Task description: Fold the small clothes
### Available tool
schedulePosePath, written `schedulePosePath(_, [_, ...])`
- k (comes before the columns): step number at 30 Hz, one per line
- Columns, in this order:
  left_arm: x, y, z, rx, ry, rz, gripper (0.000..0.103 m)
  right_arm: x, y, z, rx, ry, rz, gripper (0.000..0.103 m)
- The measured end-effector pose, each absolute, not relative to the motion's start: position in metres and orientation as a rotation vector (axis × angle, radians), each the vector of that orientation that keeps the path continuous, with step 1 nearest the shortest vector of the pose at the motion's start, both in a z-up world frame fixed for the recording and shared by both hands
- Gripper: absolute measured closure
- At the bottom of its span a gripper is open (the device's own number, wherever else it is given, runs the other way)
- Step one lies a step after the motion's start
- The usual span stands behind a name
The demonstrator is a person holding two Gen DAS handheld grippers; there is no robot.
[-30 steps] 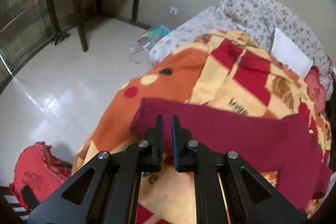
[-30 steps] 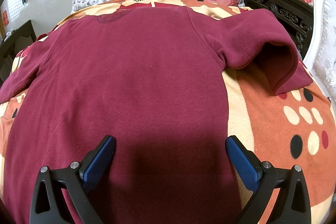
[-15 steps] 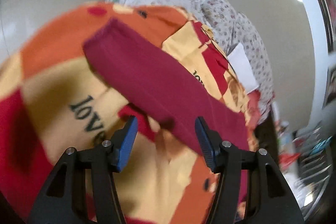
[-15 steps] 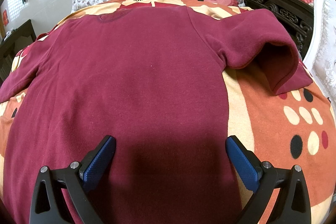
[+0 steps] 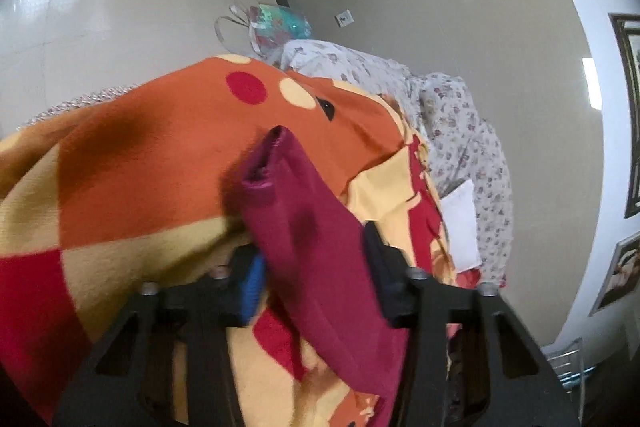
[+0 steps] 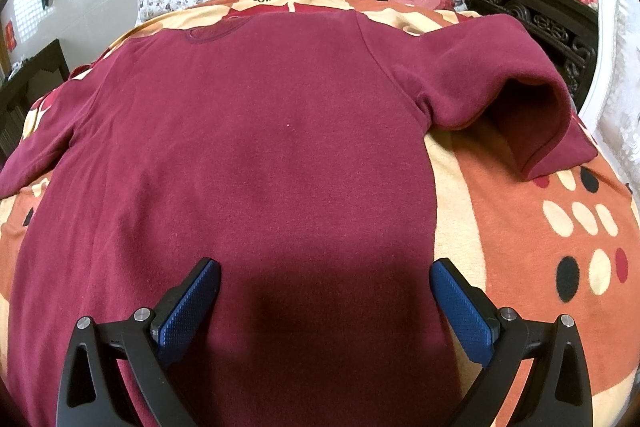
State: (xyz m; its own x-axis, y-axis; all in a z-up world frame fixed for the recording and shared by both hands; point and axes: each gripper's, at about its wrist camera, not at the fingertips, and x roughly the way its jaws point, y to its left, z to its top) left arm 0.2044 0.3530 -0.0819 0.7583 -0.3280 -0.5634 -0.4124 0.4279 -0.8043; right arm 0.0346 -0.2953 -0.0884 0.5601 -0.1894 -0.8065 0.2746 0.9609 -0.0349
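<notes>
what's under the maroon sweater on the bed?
The maroon sweater lies flat on an orange, red and yellow patterned blanket, which shows all around it. Whatever is beneath the sweater's body is covered.

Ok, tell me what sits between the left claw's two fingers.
The maroon sweatshirt's sleeve runs between the left claw fingers, seen in the left wrist view.

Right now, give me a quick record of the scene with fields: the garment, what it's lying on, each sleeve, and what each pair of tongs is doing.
garment: maroon sweatshirt, spread flat, neck away from the right camera
surface: orange patterned blanket on a bed
sleeve by left tongs: sleeve runs between the fingers, cuff open
other sleeve: right sleeve bent back on itself, cuff on the blanket
left tongs: jaws have just been closing around the sleeve; grip unclear
right tongs: open above the hem area, holding nothing
</notes>
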Motion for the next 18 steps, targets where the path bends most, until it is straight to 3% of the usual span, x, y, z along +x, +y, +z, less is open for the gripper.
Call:
schedulePosePath(3, [0.206,0.352,-0.083,-1.084,0.809,0.151,0.096,0.035,-0.295,-0.088,0.098,0.937,-0.274,0.000])
schedulePosePath(9, [0.201,0.325,-0.033,-0.939,0.684,0.156,0.098,0.034,-0.295,-0.088,0.097,0.937,-0.275,0.000])
schedulePosePath(14, [0.230,0.205,0.025,-0.726,0.601,-0.239,0.098,0.035,-0.295,-0.088,0.103,0.936,-0.273,0.000])
schedulePosePath(18, [0.250,0.088,0.028,-0.646,0.657,-0.454,0.098,0.036,-0.294,-0.088,0.108,0.936,-0.270,0.000])
